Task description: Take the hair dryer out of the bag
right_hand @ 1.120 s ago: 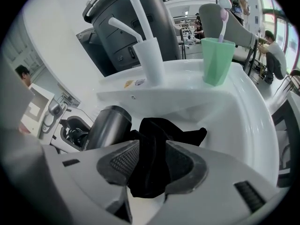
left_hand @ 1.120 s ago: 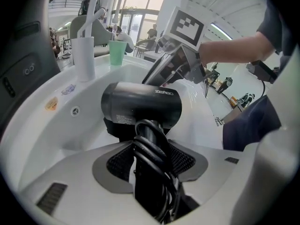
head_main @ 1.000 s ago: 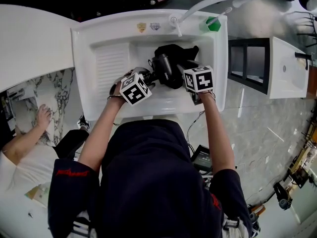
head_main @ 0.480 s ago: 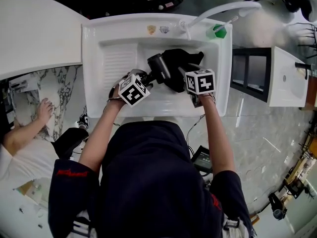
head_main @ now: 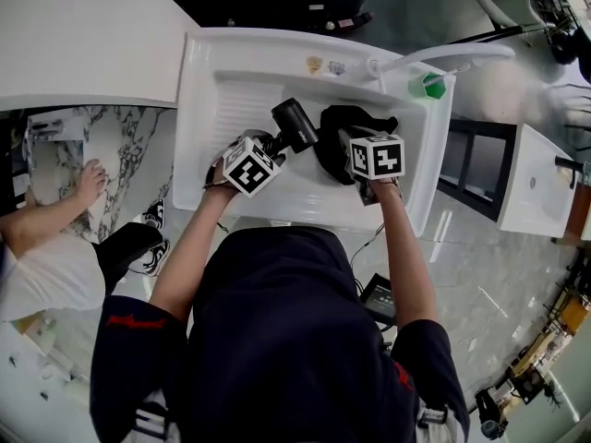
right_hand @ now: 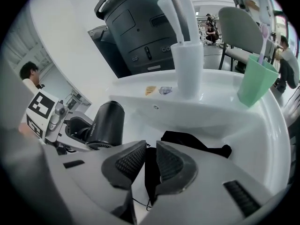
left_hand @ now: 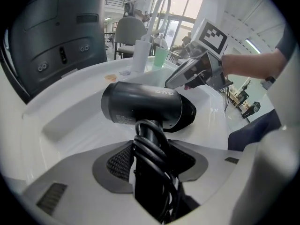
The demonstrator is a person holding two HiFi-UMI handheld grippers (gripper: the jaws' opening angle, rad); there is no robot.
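A black hair dryer (head_main: 294, 123) hangs over the white sink (head_main: 208, 81), just left of the black bag (head_main: 337, 127). My left gripper (left_hand: 151, 153) is shut on the dryer's handle, which has the cord wound round it; the barrel (left_hand: 145, 107) lies crosswise above the jaws. In the head view this left gripper (head_main: 268, 146) is at the dryer's lower end. My right gripper (right_hand: 149, 161) is closing, with black bag fabric pinched between its pads; the rest of the bag (right_hand: 197, 142) lies in the basin beyond. The dryer (right_hand: 105, 123) shows to its left.
A white faucet (head_main: 443, 55) arches over the sink's far right corner beside a green cup (head_main: 427, 85). A white cup (right_hand: 187, 69) stands on the back rim. Another person's hand (head_main: 88, 178) rests on a marble top at the left. A ribbed drainboard (head_main: 231, 109) fills the basin's left.
The dryer has moved left with my left gripper, from lying against the bag to standing apart from it. The right gripper stays at the bag. The view has shifted.
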